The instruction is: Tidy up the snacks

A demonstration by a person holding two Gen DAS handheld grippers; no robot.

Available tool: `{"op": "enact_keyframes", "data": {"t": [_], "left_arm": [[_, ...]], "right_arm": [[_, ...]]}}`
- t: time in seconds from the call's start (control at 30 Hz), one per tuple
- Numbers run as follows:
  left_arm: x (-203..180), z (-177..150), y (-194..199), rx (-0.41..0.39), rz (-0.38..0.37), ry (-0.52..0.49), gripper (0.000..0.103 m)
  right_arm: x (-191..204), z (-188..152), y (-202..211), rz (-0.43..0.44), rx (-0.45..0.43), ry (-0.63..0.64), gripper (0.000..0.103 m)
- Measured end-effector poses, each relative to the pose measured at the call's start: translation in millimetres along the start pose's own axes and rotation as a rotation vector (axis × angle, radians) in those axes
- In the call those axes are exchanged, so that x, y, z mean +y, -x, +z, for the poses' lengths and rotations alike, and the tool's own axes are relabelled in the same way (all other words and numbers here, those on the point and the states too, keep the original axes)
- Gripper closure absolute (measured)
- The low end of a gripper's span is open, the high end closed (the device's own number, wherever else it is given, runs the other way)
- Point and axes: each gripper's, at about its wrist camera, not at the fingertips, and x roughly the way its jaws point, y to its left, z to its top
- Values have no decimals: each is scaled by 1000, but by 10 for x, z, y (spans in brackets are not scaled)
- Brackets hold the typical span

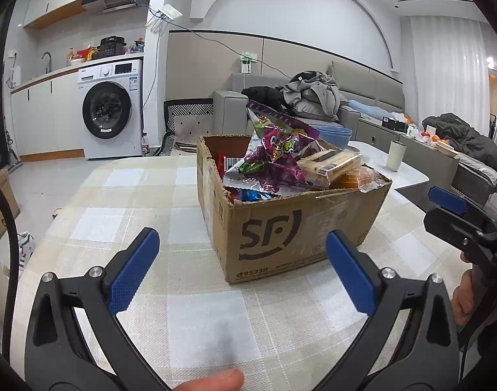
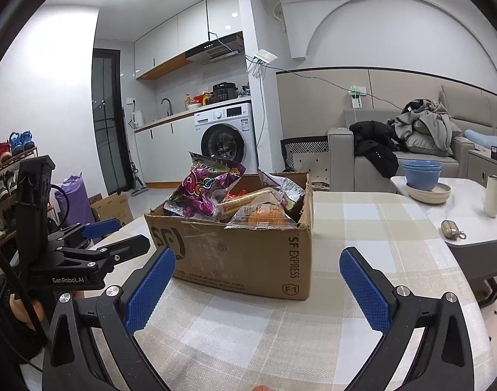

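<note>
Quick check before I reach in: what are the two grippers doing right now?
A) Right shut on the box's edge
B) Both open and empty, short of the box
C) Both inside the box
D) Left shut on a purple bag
B: the left gripper and right gripper each show spread blue pads with nothing between, in front of the cardboard box; the purple snack bag lies in it.

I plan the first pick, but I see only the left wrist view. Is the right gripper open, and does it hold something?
Observer: The right gripper is open and holds nothing.
Operator: Does something lie on the white table near the cup?
Observer: Yes, a small metal pouch lies in front of the cup.
Operator: What is under the blue bowls?
Observer: The blue bowls stand on a beige plate.
</note>
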Motion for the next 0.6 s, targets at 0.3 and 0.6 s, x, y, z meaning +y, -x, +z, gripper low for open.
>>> {"op": "enact_keyframes", "data": {"t": [0.3, 0.6], "left_arm": [[-28, -5, -3, -7, -1, -14, 1], [-52, 0, -46, -4, -7, -20, 1]], "right_arm": [[-7, 1, -21, 4, 8, -5, 0], [6, -8, -24, 2, 11, 2, 0]]}}
